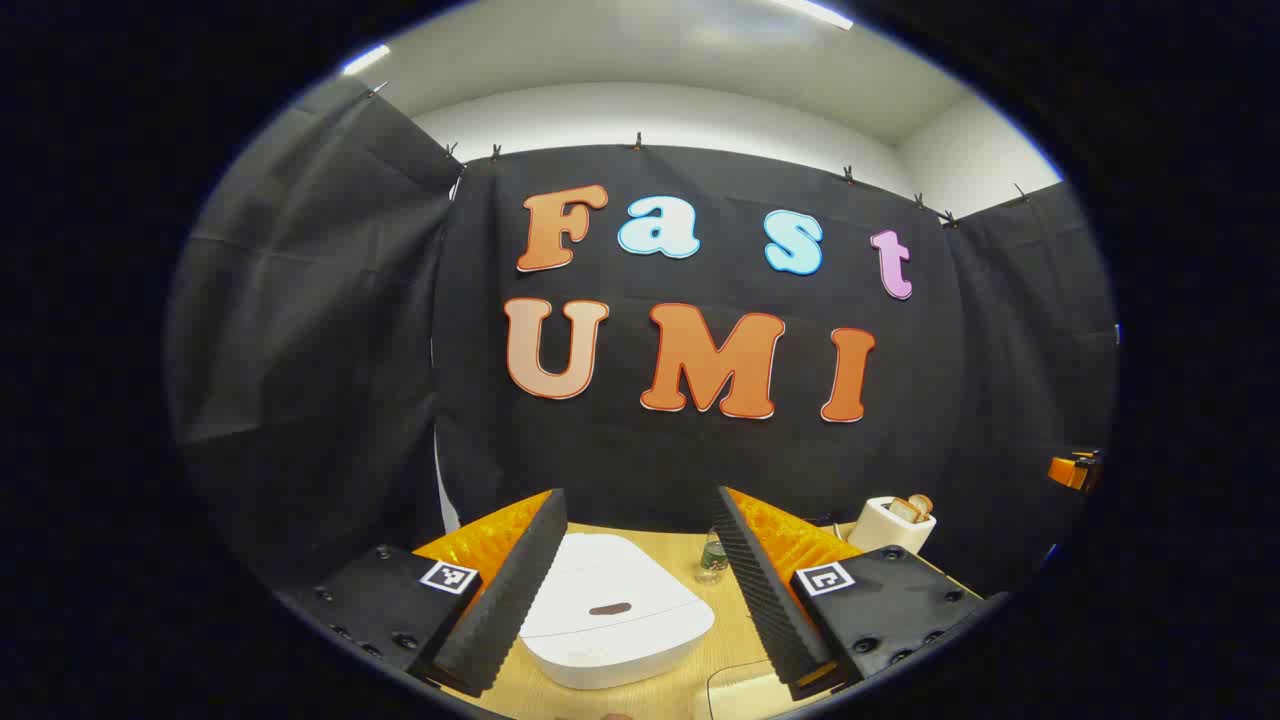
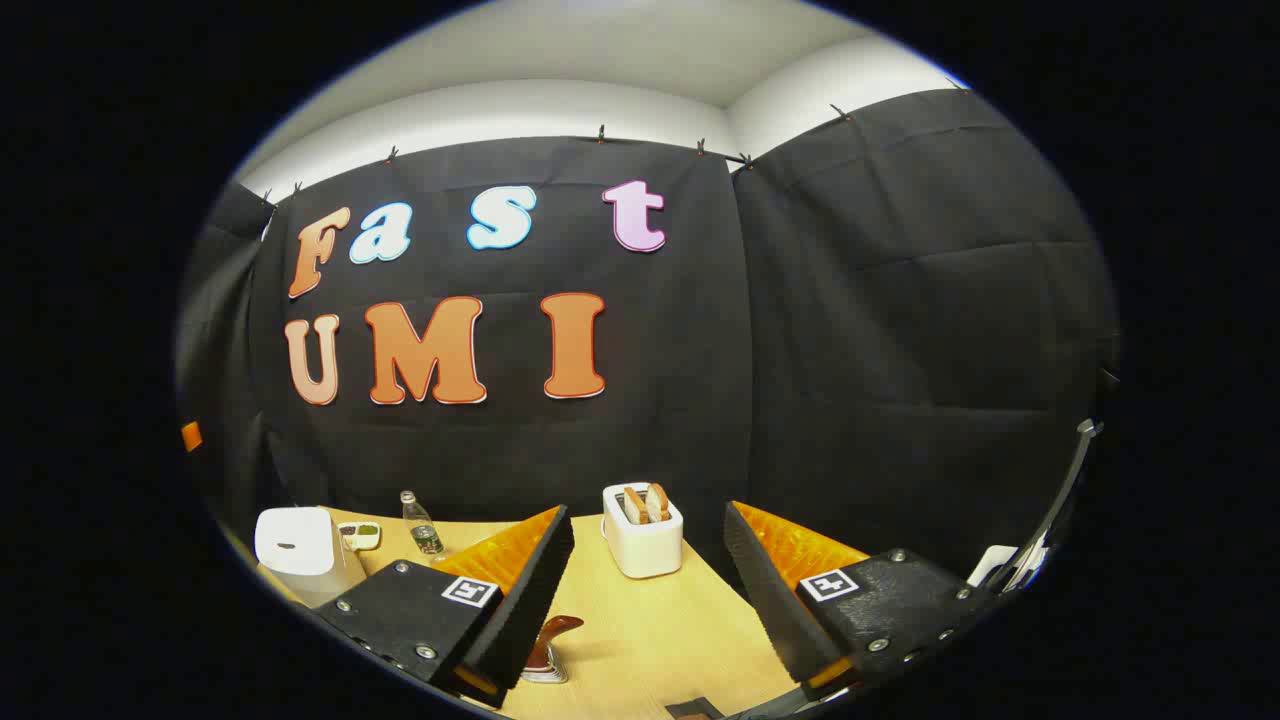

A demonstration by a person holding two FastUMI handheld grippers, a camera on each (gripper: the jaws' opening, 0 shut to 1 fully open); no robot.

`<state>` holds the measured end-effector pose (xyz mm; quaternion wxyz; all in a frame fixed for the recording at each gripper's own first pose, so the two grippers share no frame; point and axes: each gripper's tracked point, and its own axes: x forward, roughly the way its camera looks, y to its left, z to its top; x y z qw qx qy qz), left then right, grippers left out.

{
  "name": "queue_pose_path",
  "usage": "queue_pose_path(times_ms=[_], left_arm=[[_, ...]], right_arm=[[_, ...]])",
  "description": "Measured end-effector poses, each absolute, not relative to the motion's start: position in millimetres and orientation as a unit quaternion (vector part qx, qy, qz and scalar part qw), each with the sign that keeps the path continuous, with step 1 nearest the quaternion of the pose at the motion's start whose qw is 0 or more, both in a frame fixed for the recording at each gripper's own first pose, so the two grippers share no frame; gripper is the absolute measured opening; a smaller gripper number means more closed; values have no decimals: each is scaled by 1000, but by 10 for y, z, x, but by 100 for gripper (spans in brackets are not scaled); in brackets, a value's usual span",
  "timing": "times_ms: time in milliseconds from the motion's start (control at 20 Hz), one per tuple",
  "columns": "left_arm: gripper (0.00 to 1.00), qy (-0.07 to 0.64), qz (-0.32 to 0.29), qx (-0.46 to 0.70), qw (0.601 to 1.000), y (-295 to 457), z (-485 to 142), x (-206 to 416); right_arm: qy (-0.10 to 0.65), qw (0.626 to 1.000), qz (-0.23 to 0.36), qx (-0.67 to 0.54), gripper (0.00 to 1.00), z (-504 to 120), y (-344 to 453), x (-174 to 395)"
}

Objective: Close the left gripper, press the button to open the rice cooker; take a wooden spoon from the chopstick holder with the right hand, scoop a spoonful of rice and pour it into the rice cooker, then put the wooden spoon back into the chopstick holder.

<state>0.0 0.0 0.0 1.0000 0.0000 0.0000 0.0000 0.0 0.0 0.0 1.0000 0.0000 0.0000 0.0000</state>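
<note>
The left gripper (image 1: 640,590) had its two fingers spread wide apart, holding nothing, and the white rice cooker (image 1: 612,620) sat right between them in the left gripper view, with its lid down. The dark button (image 1: 609,608) was on top of the rice cooker, near the front. A small bottle (image 1: 711,560) stood just behind the rice cooker, and a white toaster (image 1: 893,524) with bread in it stood farther off to that side. The right gripper (image 2: 648,590) also had its fingers spread wide and held nothing. A brown wooden handle (image 2: 553,640) stuck up near it, well away from the rice cooker (image 2: 295,543); it looked like the spoon, but I could not be sure. The wooden table (image 2: 650,630) held it all. The fingers were not shut yet, so a push now could miss the small button or slip beside it. A hard push could also slide the rice cooker into the bottle.
</note>
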Motion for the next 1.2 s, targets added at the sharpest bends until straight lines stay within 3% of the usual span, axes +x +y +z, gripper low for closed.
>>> queue_pose_path(times_ms=[100,800,850,1000,1100,1200], left_arm=[[100,-1,-1,4,1000,-13,16,-20],[100,3,16,10,1000,107,58,-74],[96,3,16,12,1000,117,61,-84],[67,3,20,29,999,134,95,-100],[58,4,15,39,999,100,131,-97],[36,-2,16,51,999,63,138,-93]], right_arm=[[1,1000,-4,2,94,-4,-27,-15],[-1,1000,-7,-18,94,-12,13,-51],[0,1000,-6,-17,94,-16,17,-50],[-1,1000,-7,-20,94,-7,38,-53],[-2,1000,-6,-21,94,2,35,-50],[-1,1000,-5,-21,94,-8,48,-51]])
